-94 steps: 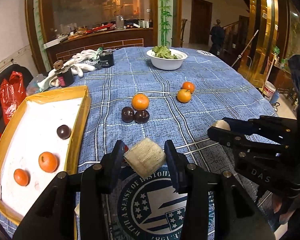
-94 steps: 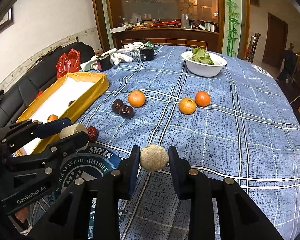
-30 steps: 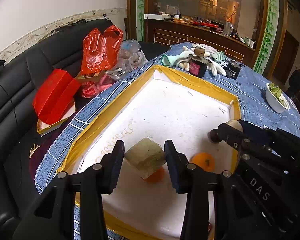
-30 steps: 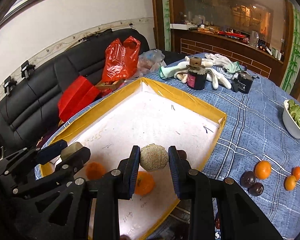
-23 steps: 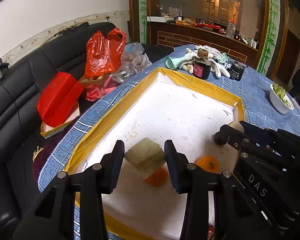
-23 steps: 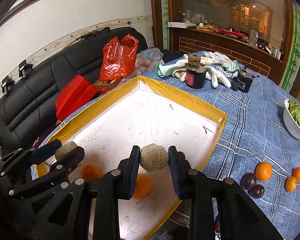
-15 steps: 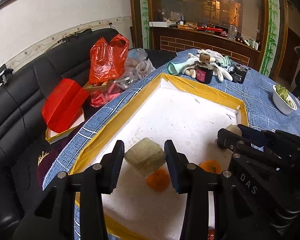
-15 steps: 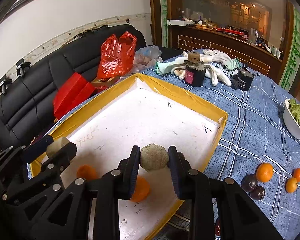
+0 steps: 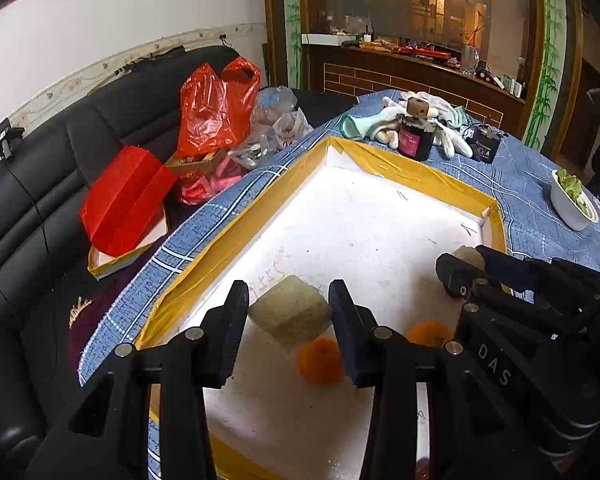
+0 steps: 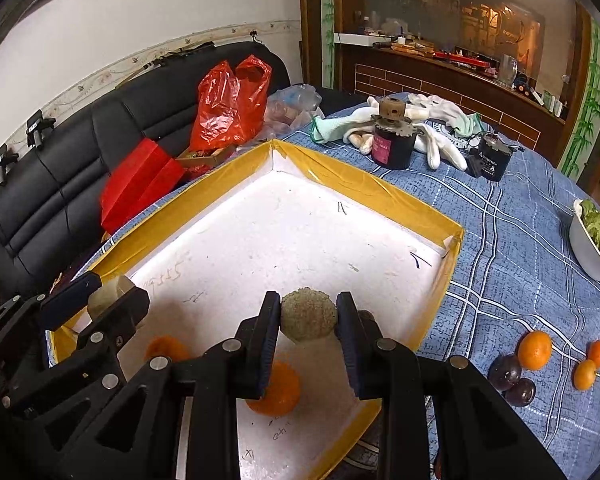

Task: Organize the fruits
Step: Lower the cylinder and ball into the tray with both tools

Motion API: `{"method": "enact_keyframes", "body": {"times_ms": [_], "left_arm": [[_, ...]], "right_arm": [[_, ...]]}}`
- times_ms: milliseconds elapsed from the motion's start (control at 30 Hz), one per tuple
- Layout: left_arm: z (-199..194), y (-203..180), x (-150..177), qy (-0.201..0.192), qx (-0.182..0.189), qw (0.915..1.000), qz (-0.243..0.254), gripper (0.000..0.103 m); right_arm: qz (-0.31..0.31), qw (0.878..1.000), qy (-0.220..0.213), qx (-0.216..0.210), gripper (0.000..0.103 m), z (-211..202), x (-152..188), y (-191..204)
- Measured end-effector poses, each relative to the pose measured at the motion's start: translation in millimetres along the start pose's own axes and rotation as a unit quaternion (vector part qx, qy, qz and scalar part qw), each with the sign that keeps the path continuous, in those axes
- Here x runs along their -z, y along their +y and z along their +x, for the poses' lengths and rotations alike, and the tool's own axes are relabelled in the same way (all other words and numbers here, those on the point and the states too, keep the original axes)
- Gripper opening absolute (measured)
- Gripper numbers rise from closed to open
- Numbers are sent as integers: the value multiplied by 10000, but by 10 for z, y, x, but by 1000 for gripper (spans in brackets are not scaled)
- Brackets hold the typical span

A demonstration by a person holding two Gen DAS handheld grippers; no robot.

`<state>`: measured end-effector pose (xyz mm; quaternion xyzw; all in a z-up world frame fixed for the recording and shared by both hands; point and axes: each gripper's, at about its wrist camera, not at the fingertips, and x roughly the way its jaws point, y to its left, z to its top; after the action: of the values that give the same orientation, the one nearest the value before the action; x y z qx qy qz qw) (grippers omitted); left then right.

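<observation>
My left gripper is shut on a tan square block and holds it above the near end of the yellow-rimmed white tray. My right gripper is shut on a round tan ball above the same tray. Two oranges lie in the tray below; they also show in the right wrist view. On the blue cloth to the right lie three oranges and two dark plums.
A white bowl of greens stands at the right. A dark jar, white gloves and a small black box lie beyond the tray. A black sofa with red bags is left of the table.
Both grippers swung left from the table's middle to above the tray, still holding the block and the ball. Over the last second they drew back slightly.
</observation>
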<state>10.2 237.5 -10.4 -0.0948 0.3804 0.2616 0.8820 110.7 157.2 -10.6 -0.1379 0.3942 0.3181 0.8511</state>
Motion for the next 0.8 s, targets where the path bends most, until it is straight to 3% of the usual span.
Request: {"method": "enact_keyframes", "body": {"times_ms": [267,800], "left_arm": [[86,36,11,224,87,9997,-103,40],[138,56,18,276,65,9995,-129,40]], "right_arm": [[-21,9998,157,117,29,92,0,31],[-110,9987,249,424,29,128,-12,60]]}}
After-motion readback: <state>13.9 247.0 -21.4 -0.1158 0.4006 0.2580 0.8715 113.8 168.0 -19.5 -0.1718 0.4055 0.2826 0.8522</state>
